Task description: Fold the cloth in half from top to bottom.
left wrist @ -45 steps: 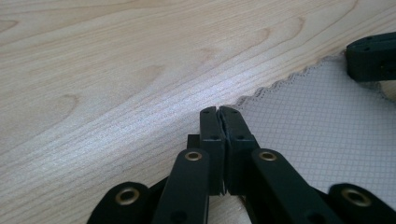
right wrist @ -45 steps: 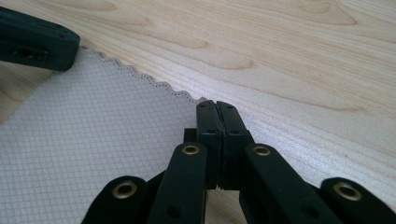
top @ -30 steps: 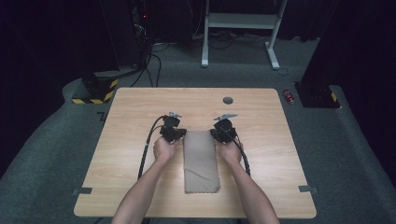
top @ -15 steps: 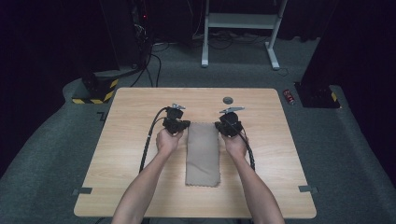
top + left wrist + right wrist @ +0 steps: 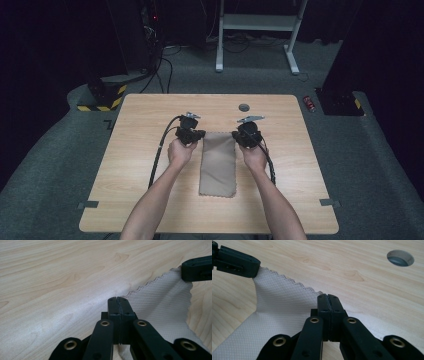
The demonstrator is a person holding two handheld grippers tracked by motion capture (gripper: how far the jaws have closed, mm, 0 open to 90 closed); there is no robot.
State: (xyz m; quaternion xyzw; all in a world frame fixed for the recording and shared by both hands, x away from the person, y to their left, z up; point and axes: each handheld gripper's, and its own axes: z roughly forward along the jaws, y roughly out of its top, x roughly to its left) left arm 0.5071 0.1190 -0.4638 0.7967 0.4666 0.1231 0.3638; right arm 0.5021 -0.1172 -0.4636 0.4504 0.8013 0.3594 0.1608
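A person is sitting at a light wooden table (image 5: pixel 150 200) and working on a beige cloth (image 5: pixel 218 165) with a gripper in each hand. The left gripper (image 5: pixel 191 134) is pinching one far corner of the cloth, and the right gripper (image 5: pixel 247 137) is pinching the other — the far edge of the cloth is running between the two tools, while the rest is trailing back from them toward the person and lying flat on the table between the forearms.

In the left gripper view, the left gripper (image 5: pixel 117 300) is pressing its two black jaws tightly together, with no gap showing between them, and the cloth (image 5: pixel 162 305) is spreading out to the right of the tips, its scalloped edge rising toward the other tool (image 5: pixel 197 268) at the upper right. That other tool is biting down on the opposite corner.

In the right gripper view, the right gripper (image 5: pixel 328 297) is likewise clamping its jaws fully together on the cloth's edge — the cloth (image 5: pixel 279 305) is stretching away to the left of the tips, lifted slightly off the wood, up to the other tool (image 5: pixel 235 263) at the upper left. A round hole (image 5: pixel 400 258) in the table is lying ahead of this tool and off to its right.

From above, a black cable (image 5: pixel 159 150) is trailing back from the left gripper beside the forearm.
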